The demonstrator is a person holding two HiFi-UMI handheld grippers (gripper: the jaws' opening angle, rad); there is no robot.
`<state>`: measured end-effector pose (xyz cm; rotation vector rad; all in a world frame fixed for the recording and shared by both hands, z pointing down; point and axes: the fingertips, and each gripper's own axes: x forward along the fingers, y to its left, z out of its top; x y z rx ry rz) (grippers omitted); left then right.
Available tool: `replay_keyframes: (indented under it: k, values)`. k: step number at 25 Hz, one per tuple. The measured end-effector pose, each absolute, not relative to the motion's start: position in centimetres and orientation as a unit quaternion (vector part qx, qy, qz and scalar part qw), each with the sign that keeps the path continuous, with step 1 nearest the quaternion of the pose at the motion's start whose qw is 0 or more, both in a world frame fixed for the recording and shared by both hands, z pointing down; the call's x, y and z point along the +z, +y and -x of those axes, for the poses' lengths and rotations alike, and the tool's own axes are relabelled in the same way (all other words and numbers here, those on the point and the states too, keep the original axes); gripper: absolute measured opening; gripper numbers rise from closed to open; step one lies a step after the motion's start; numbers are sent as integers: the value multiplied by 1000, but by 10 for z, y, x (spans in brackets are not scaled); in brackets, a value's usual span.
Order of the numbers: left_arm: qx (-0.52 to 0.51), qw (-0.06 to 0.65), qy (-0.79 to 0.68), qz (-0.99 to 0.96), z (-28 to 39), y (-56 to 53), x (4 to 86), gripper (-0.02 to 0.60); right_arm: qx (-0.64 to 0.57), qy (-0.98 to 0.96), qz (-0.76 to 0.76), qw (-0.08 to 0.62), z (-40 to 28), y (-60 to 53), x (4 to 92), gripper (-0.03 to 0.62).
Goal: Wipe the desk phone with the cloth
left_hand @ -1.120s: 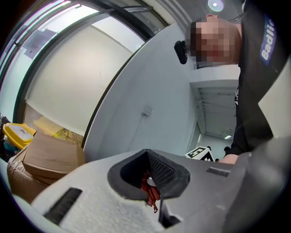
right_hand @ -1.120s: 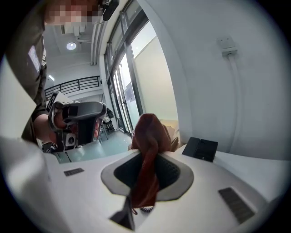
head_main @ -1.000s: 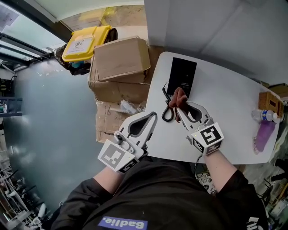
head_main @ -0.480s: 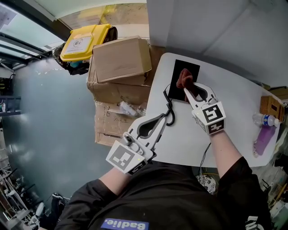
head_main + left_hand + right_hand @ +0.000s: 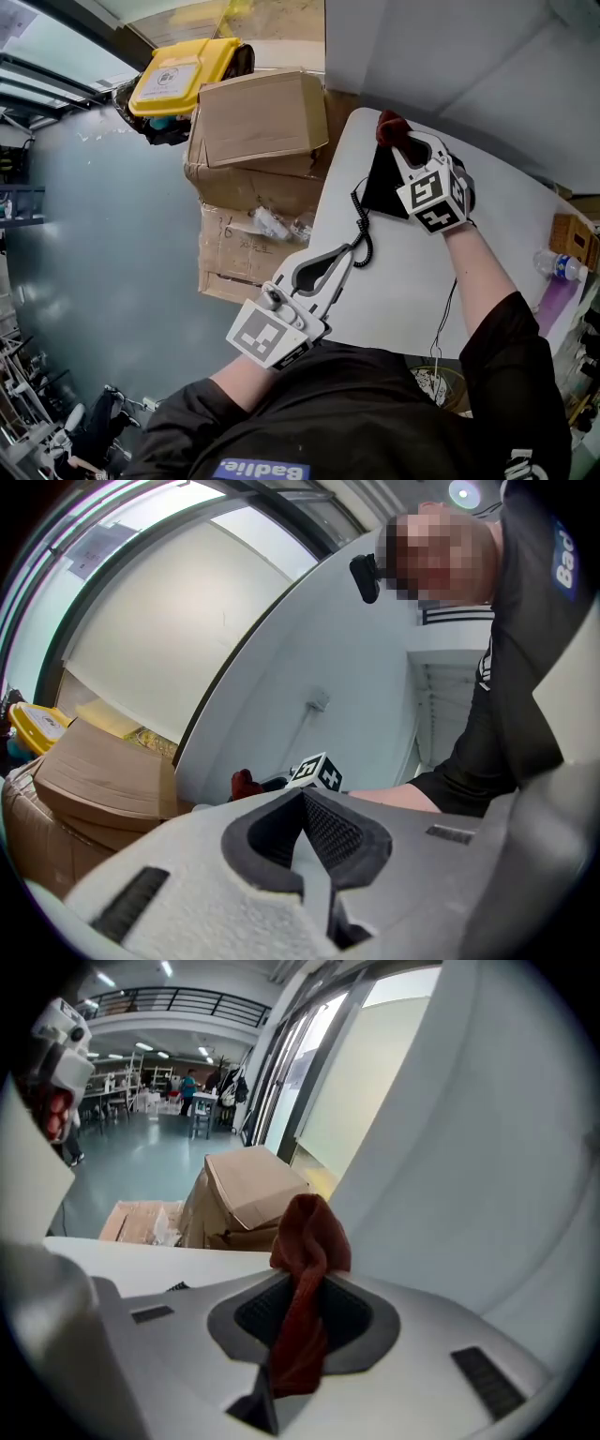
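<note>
White table (image 5: 394, 281): right gripper (image 5: 401, 145) pinches the soft, limp red cloth (image 5: 309, 1232) mid-bunch at the desk phone's (image 5: 380, 187) far edge; left gripper (image 5: 345, 255) closed, empty.

Nothing readable with certainty, round white label (image 5: 176, 80) on yellow bin lid (image 5: 214, 56) too small to read, blue patch (image 5: 255, 468) with white letters on the person's dark top, square code markers without letters on left gripper (image 5: 348, 250) and right gripper (image 5: 395, 139)

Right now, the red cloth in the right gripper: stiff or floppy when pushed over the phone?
Likely floppy: the red cloth bunches and folds past the shut right gripper. Probably light: a narrow pinch holds it. Soft fabric may drag on the desk phone.
</note>
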<state>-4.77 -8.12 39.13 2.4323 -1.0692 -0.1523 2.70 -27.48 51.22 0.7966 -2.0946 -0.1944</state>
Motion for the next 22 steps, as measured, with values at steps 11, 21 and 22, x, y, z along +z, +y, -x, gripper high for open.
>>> replay_keyframes:
  k: [11,21,22]
  values:
    - [-43,240,-404,-882,60,-79,397,14,-122,-821,-292,475,-21,-287,528,84]
    - [-45,240,-408,-879,62,-72,398,14,-121,-825,-264,485,-12,-253,547,84]
    - [-45,240,-409,-879,62,-71,398,14,-120,-825,-263,485,-11,-249,549,84]
